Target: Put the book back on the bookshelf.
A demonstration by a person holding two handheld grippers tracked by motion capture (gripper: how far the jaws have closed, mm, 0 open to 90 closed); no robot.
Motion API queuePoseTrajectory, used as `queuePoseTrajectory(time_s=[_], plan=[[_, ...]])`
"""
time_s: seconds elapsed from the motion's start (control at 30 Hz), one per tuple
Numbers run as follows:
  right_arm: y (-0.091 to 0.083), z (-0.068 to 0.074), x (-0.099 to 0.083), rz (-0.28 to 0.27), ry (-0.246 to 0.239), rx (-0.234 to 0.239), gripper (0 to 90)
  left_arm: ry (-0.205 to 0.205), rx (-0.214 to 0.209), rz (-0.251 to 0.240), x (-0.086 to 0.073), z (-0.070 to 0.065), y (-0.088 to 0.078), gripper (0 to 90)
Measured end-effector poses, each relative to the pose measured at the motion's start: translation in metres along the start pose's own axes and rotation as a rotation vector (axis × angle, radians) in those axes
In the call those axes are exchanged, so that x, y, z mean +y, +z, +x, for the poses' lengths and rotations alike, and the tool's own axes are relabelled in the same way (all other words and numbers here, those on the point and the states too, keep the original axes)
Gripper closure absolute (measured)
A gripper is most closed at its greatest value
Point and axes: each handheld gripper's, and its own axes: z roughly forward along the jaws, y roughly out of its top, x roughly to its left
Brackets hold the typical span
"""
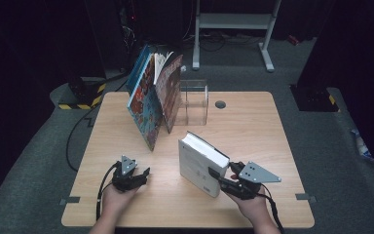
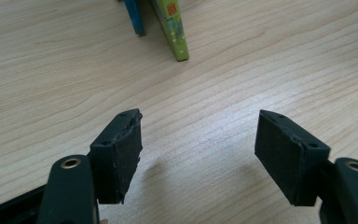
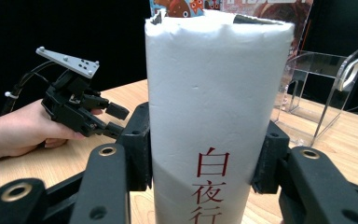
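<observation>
White book: plain white cover, white page edges, and red characters printed down the spine. Picture books: the front one has a busy cover of blue, orange and red, the one behind a reddish-brown patterned cover, and a blue cover edge shows at the back; a lime-green spine stands beside a blue one. Table: pale wood with fine grain lines; book stand: clear, colourless; grippers: black, each topped with a grey plate.

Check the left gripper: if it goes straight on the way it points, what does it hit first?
Bare table first. Beyond that, probably the lower edge of the green book leaning at the back, with the blue book beside it. The left gripper is open with nothing between its fingers; depth is hard to judge.
</observation>
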Motion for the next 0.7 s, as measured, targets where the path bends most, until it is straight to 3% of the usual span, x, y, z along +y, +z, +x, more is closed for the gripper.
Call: queuePoseTrajectory(time_s=[0.13, 0.33, 0.7], plan=[[0.000, 0.004, -0.001, -0.004, -0.004, -0.019, 52.5, -0.006, -0.004, -0.002, 0.000, 0.000, 0.000, 32.0], [0.003, 0.004, 0.000, -0.010, 0.002, -0.088, 52.9, 0.003, -0.003, 0.005, 0.000, 0.000, 0.001, 32.1], [0.005, -0.013, 0.001, -0.009, 0.029, -0.216, 52.8, 0.003, -0.007, 0.014, 0.001, 0.001, 0.001, 32.1]])
